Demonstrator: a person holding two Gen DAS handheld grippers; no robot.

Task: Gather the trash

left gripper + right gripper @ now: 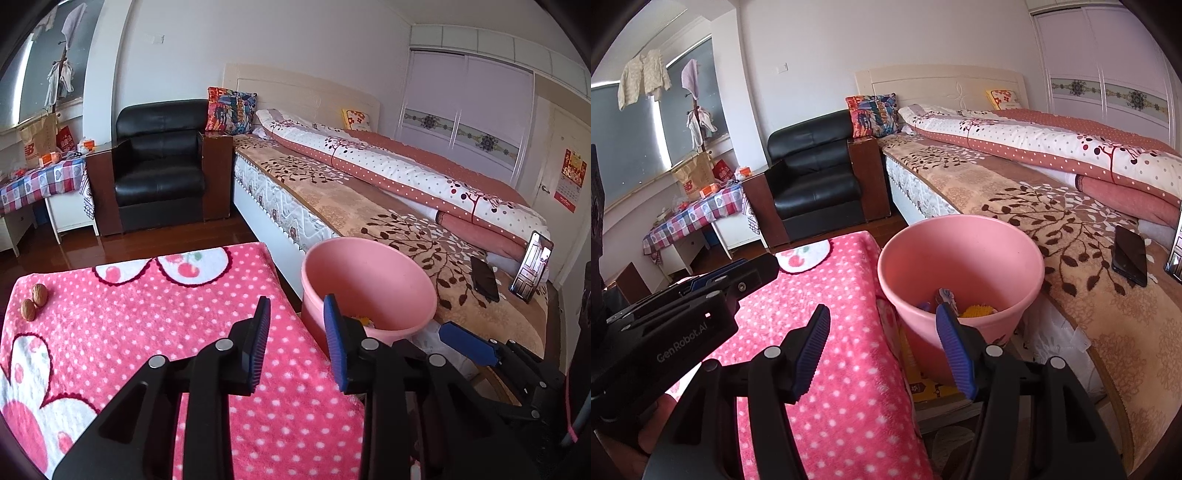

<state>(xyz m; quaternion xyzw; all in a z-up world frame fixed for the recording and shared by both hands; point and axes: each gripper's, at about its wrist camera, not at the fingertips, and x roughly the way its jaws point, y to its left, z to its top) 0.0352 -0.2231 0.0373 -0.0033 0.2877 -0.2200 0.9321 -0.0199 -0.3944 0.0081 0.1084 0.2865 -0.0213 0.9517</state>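
Left wrist view: left gripper (pixel 297 328) jaws stand apart, empty, above the pink polka-dot blanket's (pixel 147 332) right edge. Right gripper (pixel 882 341) likewise gapes empty. Beside that edge stands a round pink plastic bucket (pixel 960 254) holding scraps (pixel 977 311).

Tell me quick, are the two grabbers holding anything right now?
Left gripper: open, holding nothing.
Right gripper: open, holding nothing.
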